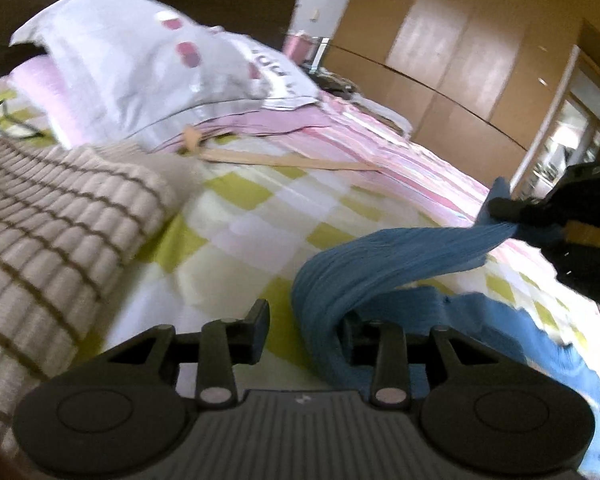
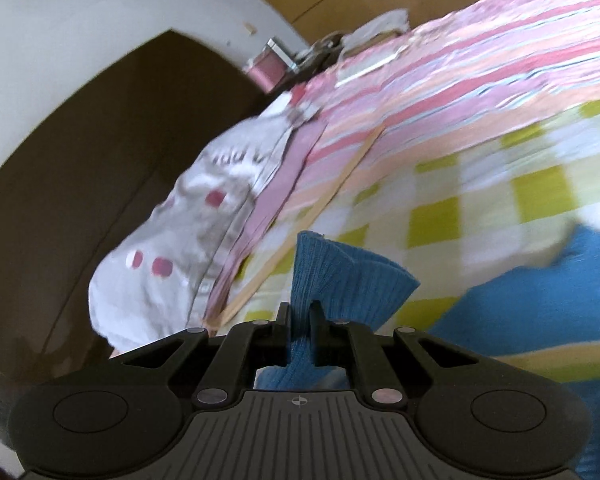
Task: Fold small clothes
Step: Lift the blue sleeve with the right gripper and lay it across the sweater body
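Blue ribbed garment (image 1: 380, 264) is on the bed (image 1: 240, 216), mid-fold at best. No finished fold visible.

Right gripper (image 2: 300, 312): jaws pinched tight on a ribbed edge of the blue garment, cloth fanning out above the fingertips. In the left wrist view that edge is lifted off the bed and the knit stretches taut from the right gripper back to the bunched part.

Left gripper (image 1: 304, 320): jaws part-way open, not clamped on anything. Bunched blue knit lies draped over its right finger; left finger (image 1: 256, 320) is bare, over the checked sheet. No earlier frame, so I only call it as it stands: a narrow gap, not pressing on cloth.

Relative to the blue garment:
- striped beige knit (image 1: 52, 232) lies well apart on the far side of the left gripper, looks untouched
- pillow (image 1: 140, 68) further up the bed
- wooden stick (image 1: 284, 162) between the garment and the pillow

Judgement: early stage. 1 item in hand and not flat, the beige one not started. Left needs a fresh hold before any fold goes over cleanly.
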Motion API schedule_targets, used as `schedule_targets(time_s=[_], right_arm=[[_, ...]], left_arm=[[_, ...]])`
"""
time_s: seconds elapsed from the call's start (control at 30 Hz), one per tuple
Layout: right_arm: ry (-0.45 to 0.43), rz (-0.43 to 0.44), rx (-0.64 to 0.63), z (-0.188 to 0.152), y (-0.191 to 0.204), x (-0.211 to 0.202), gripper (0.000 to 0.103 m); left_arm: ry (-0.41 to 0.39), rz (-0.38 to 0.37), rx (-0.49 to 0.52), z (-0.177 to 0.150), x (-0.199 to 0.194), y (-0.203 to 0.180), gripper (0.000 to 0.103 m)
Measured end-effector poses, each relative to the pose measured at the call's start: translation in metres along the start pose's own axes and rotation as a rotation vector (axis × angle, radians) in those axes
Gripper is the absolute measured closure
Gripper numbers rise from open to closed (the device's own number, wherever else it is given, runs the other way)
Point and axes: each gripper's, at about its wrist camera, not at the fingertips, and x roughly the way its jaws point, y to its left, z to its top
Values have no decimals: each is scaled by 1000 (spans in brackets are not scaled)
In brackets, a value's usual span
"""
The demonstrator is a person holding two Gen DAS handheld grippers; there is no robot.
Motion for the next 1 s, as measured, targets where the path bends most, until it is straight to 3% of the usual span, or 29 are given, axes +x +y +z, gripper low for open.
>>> schedule_targets(time_s=[0.17,0.6,0.9,1.0], right_arm=[[-59,-24,23,8,-18,-41,94],[-170,-108,38,12,-62,-131,94],[-244,-185,92,-9,-109,-188,94],[-229,-230,105,-25,-127,-193,94]], left_arm=[[-22,-30,95,-6,-4,-21,61],[-9,-115,217,-24,-8,-55,56],[2,-182,346,-41,-13,-81,55],[18,-183,375,-46,-13,-86,55]])
